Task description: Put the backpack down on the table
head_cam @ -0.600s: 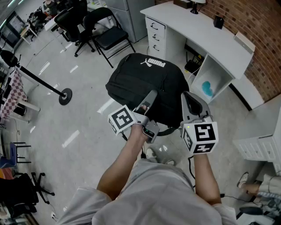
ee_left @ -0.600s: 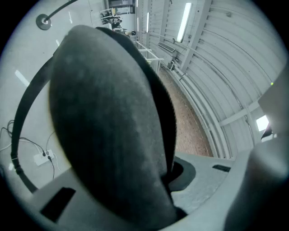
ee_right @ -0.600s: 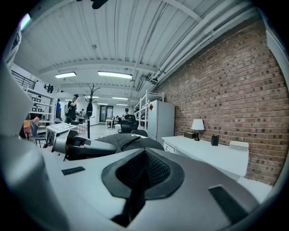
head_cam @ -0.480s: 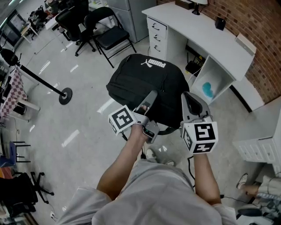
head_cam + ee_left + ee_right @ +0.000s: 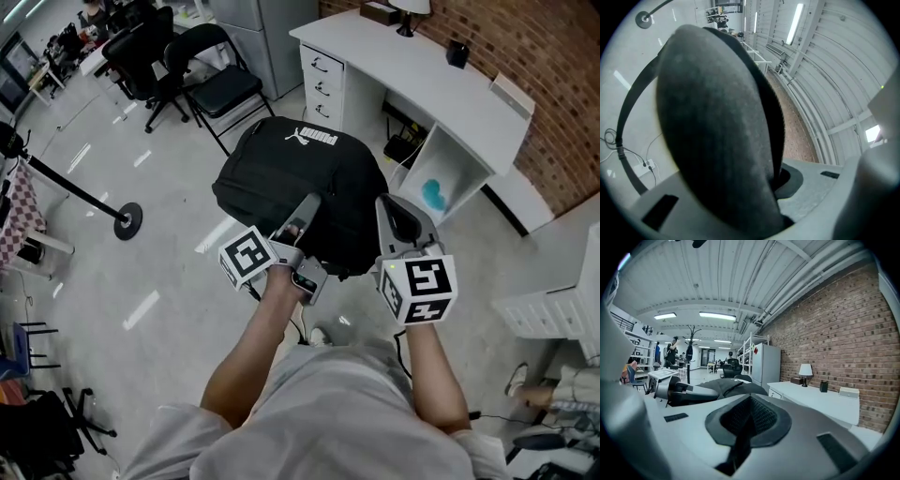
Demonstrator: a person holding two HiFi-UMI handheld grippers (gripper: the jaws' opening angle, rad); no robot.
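A black backpack (image 5: 291,183) with a white logo hangs in the air above the floor, in front of the white desk (image 5: 441,89). My left gripper (image 5: 305,214) is at its near side, shut on a thick padded black shoulder strap (image 5: 712,131) that fills the space between its jaws. My right gripper (image 5: 394,216) is at the bag's near right edge. Its jaws are shut with a thin black strap (image 5: 738,446) pinched between the pads. The right gripper view shows the backpack (image 5: 733,387) beyond the left gripper (image 5: 689,394).
The desk has drawers (image 5: 319,84) at its left end, an open shelf holding a teal object (image 5: 433,195), and a lamp (image 5: 408,9) and small boxes on top. A black folding chair (image 5: 220,84) stands behind the bag. A stand's round base (image 5: 125,220) lies to the left.
The whole scene has slid a little up and left in the head view. Both grippers hold the backpack as before, now slightly nearer the desk.
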